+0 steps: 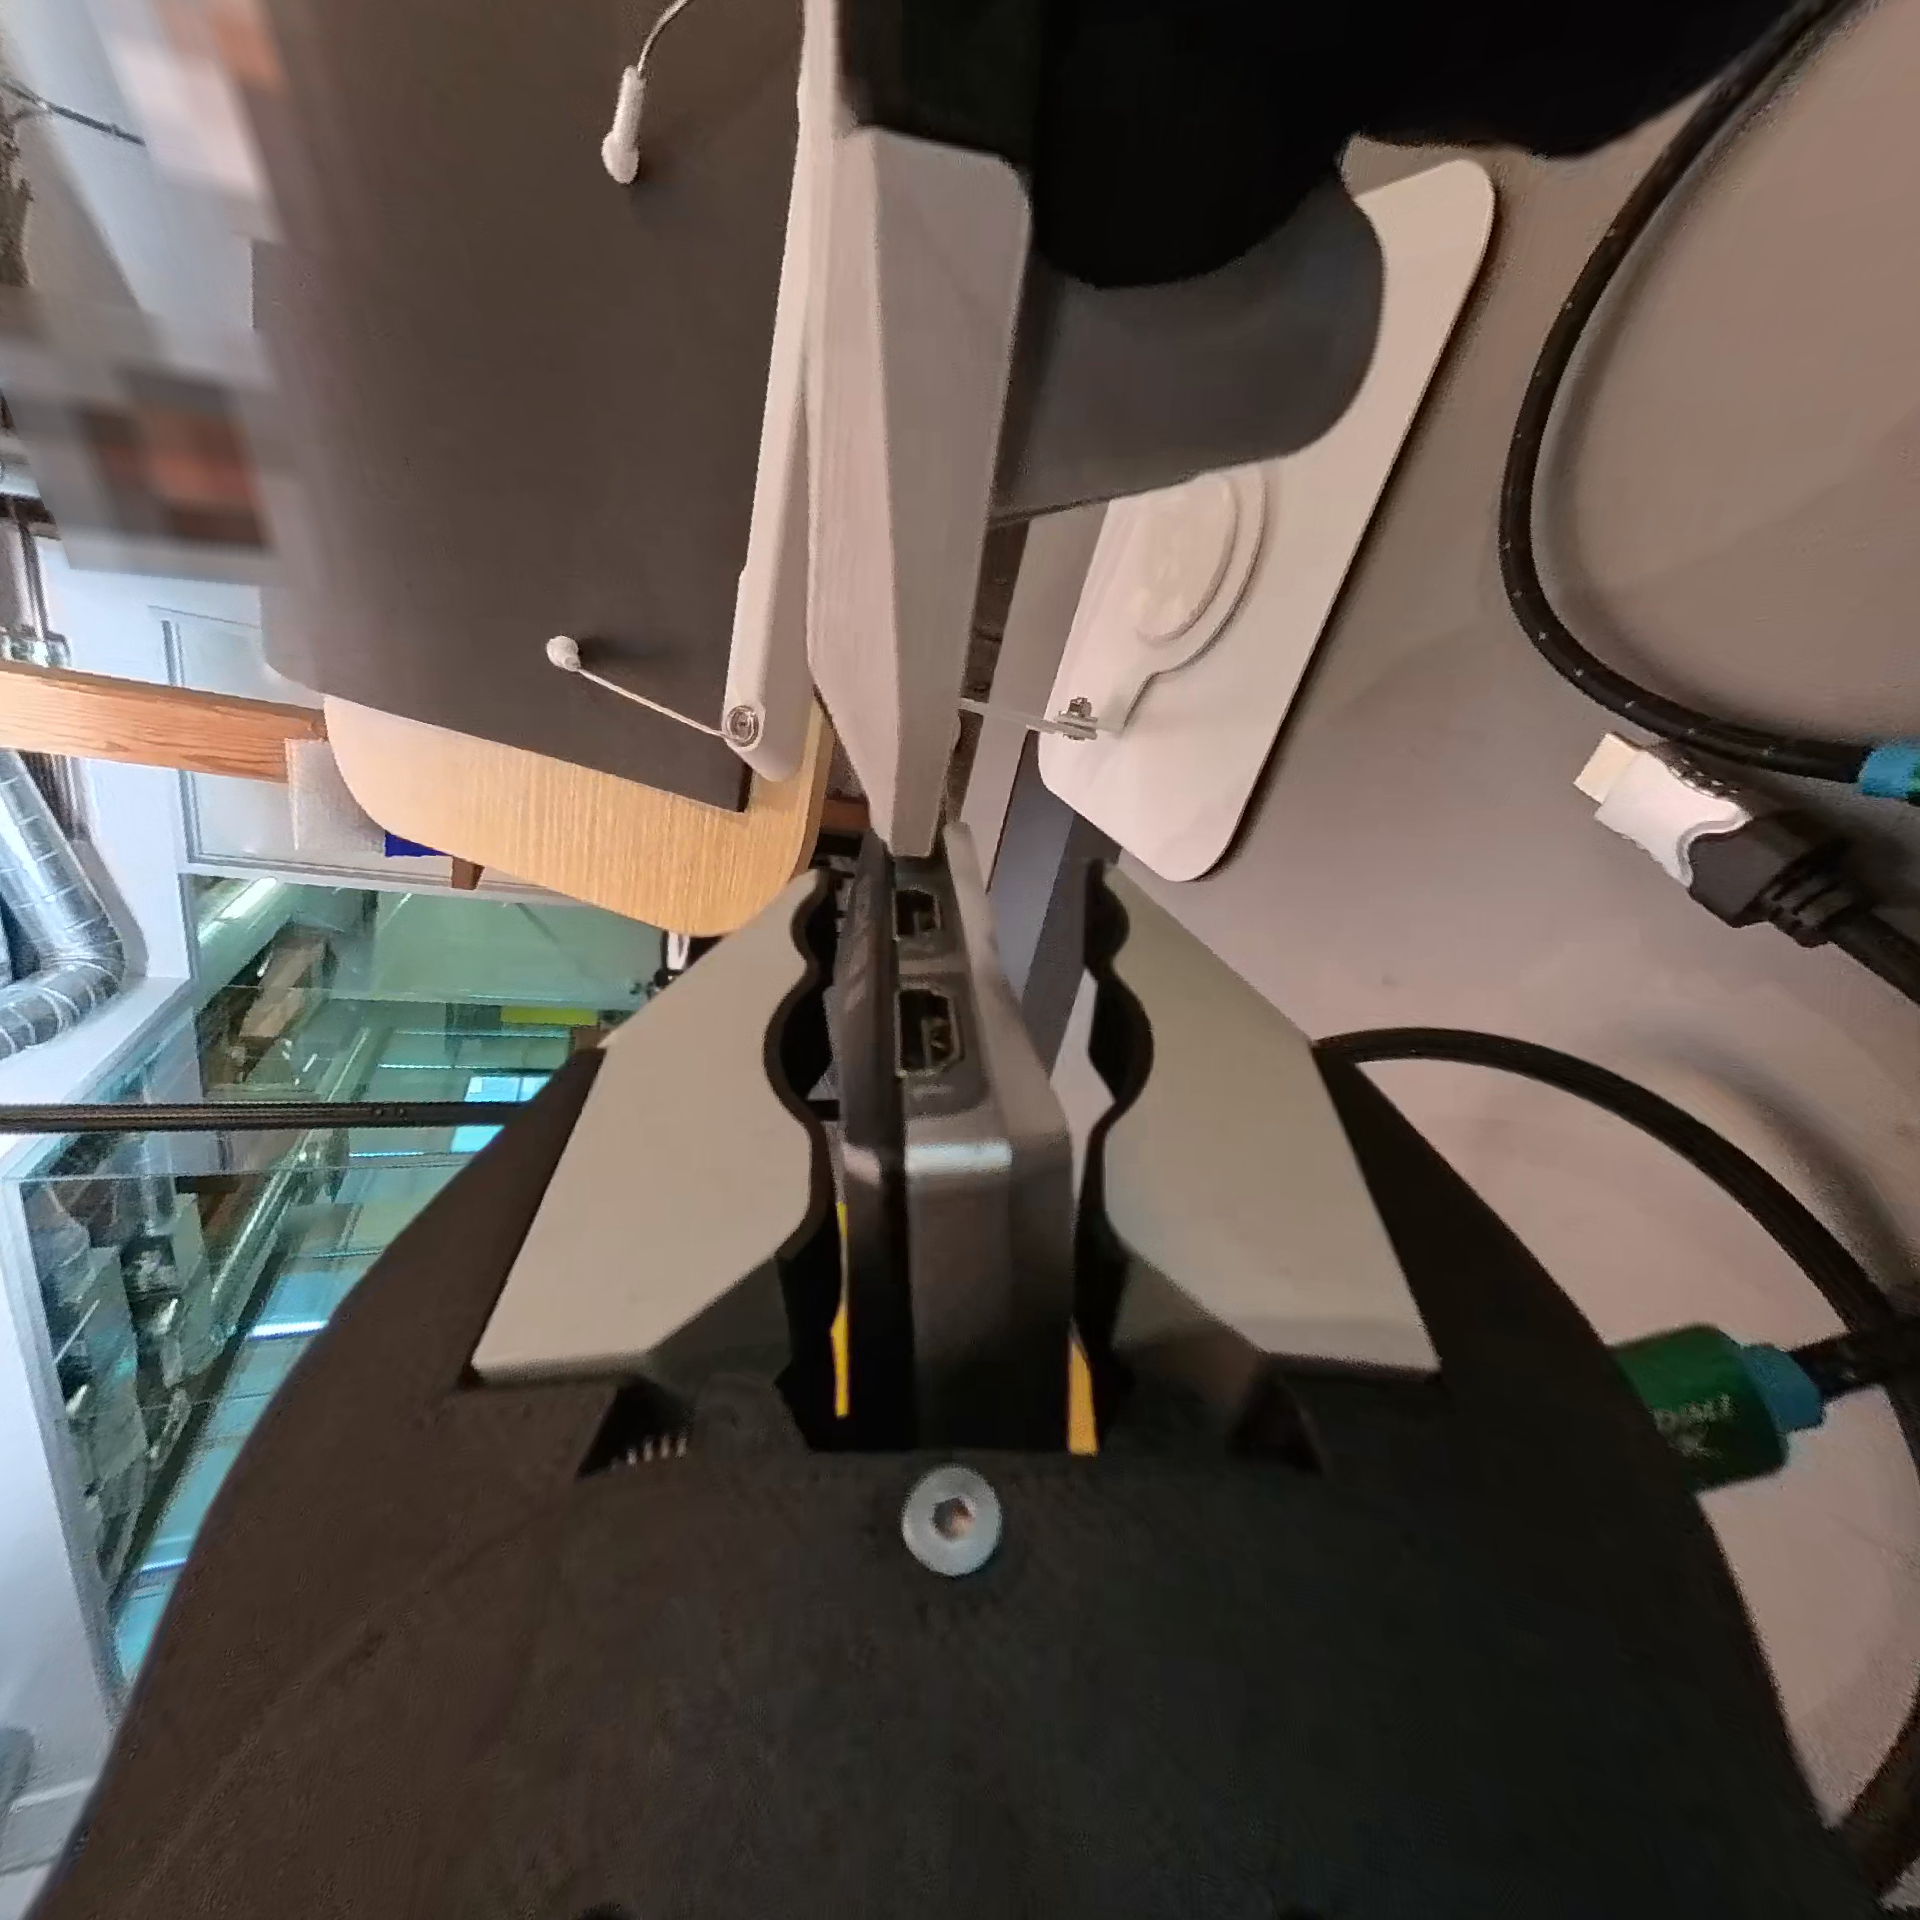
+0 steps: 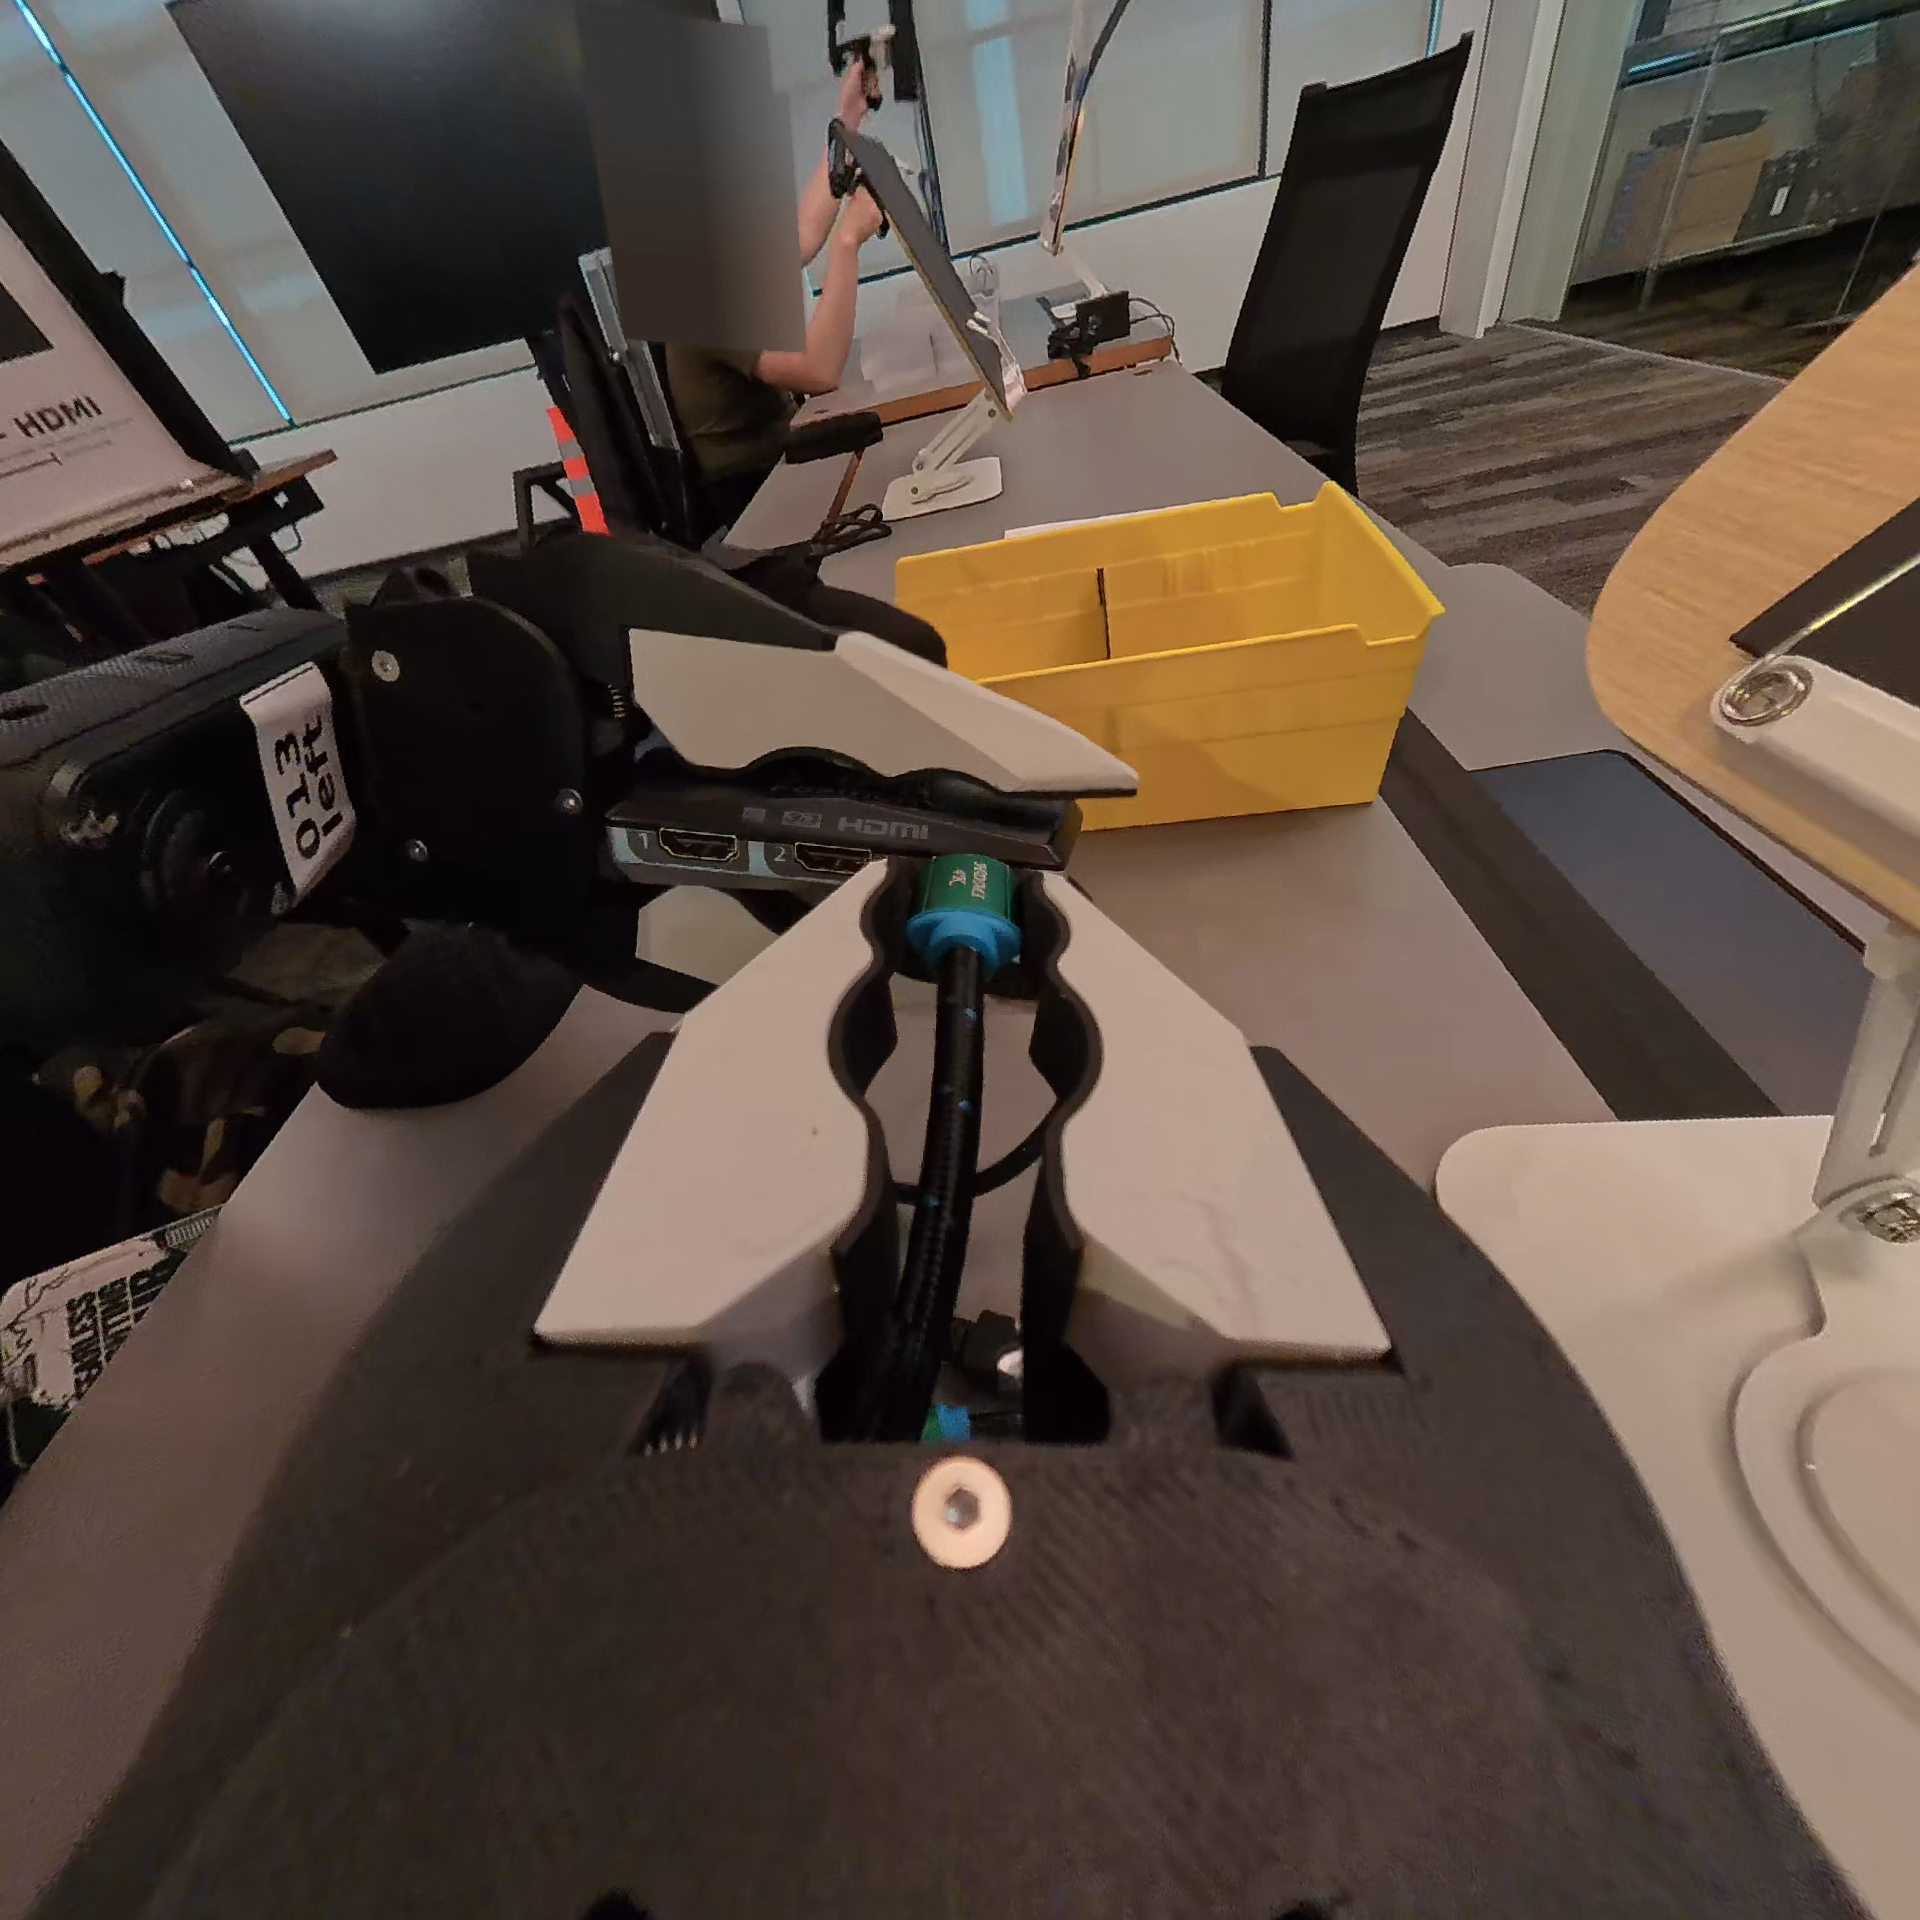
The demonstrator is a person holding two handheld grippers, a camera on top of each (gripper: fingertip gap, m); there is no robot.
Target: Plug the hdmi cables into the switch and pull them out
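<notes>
My left gripper (image 1: 956, 883) is shut on the black HDMI switch (image 1: 956, 1091) and holds it edge-on above the table. Two empty ports face the camera. In the right wrist view the left gripper (image 2: 1039, 821) holds the switch (image 2: 831, 831) level from the left. My right gripper (image 2: 961, 883) is shut on a green HDMI plug (image 2: 966, 878) with a blue collar, whose front end meets the switch's port side beside port 2. Its black braided cable (image 2: 940, 1143) runs back between my fingers. The right gripper (image 1: 914, 842) reaches the switch from above in the left wrist view.
A second green plug (image 1: 1683, 1423) and a white-tipped plug (image 1: 1652, 821) lie on the grey table (image 1: 1455, 1039) with looping black cables. A yellow bin (image 2: 1195, 707) stands behind the switch. A white monitor-stand base (image 2: 1662, 1351) is at the right. A person sits at a far desk. Left and right tips are no more than a few centimetres apart.
</notes>
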